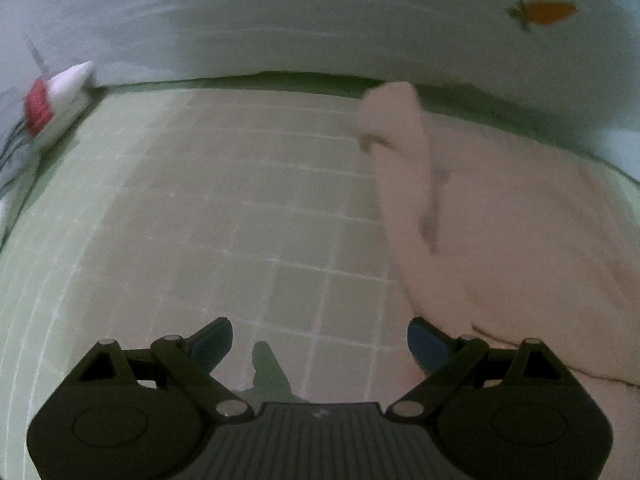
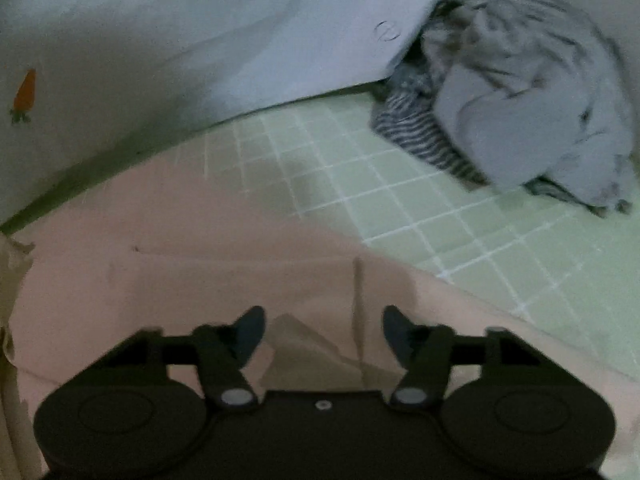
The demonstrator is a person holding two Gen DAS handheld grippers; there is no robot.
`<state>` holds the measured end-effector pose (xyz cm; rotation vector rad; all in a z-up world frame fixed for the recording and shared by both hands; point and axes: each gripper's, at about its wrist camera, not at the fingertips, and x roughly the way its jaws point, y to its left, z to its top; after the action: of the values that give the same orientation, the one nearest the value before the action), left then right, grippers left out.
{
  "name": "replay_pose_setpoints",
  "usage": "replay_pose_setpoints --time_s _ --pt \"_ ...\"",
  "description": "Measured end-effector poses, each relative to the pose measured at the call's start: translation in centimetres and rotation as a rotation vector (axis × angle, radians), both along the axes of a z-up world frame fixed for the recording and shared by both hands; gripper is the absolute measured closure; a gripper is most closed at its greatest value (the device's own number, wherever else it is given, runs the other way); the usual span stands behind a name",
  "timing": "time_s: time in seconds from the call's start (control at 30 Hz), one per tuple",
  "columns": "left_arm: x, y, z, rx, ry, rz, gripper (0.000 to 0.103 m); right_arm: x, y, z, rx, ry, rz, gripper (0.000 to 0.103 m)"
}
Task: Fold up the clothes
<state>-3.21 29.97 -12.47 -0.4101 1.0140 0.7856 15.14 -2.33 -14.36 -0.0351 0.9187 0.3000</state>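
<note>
A green sheet with a white grid covers the bed. Behind it hangs a pale curtain printed with an orange carrot. At the far left edge lies a white and red pillow.

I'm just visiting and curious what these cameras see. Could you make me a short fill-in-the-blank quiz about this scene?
1. The pink garment lies on a green sheet patterned with white ____.
2. Both the left gripper and the right gripper have their jaws ____.
3. The orange motif on the pale fabric behind is a ____.
4. Under the grey clothes pile in the far corner lies a ____ piece.

Missing words: grid lines; open; carrot; striped
</note>
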Motion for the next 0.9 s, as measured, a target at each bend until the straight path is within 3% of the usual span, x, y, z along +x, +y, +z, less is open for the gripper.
replay_pose_setpoints --time_s 0.1,0.17,0.2,0.23,0.33,0.5,0.57,0.67,0.7,0.73,0.8,0.9 --pt "1.1 0.0 -0.9 -0.007 0.034 -0.004 0.009 0.1 0.7 -0.3 -0.027 -0.015 0.037 0.045" --pt "1.4 0.0 -1.4 -0.008 0.054 -0.016 0.009 0.3 1.0 -0.1 -0.035 -0.02 0.06 0.075" --pt "1.5 0.0 -1.6 -0.004 0.063 -0.024 0.008 0.7 1.1 0.3 -0.033 -0.024 0.064 0.097" --pt "1.4 0.0 -1.8 0.001 0.066 -0.027 0.007 1.0 1.2 0.6 -0.031 -0.028 0.069 0.1" --pt "1.2 0.2 -2.0 0.006 0.066 -0.027 0.003 2.0 0.6 3.3 0.029 -0.119 0.051 0.1" --pt "1.0 0.2 -2.2 0.004 0.05 -0.027 0.001 3.4 -0.8 9.4 0.044 -0.397 -0.1 0.1" --pt "1.1 0.2 -2.1 -0.009 0.046 -0.02 0.001 5.0 -1.0 9.3 0.009 -0.387 -0.121 0.1" --pt "1.2 1.0 -1.6 -0.036 0.035 -0.008 0.001 6.9 -0.9 6.5 -0.062 -0.25 -0.119 0.098" --pt "1.0 1.2 -1.1 -0.033 0.016 -0.002 0.001 7.0 -1.0 5.9 -0.056 -0.216 -0.126 0.093" --pt "0.9 1.5 -0.6 -0.032 -0.004 0.004 0.001 7.0 -1.1 5.4 -0.053 -0.193 -0.137 0.078" --pt "1.1 2.6 0.4 -0.052 -0.059 0.015 0.001 6.7 -1.6 4.8 -0.049 -0.174 -0.172 0.063" --pt "2.3 4.7 1.0 -0.101 -0.14 0.026 0.004 6.8 -2.3 3.4 -0.004 -0.118 -0.206 0.056"
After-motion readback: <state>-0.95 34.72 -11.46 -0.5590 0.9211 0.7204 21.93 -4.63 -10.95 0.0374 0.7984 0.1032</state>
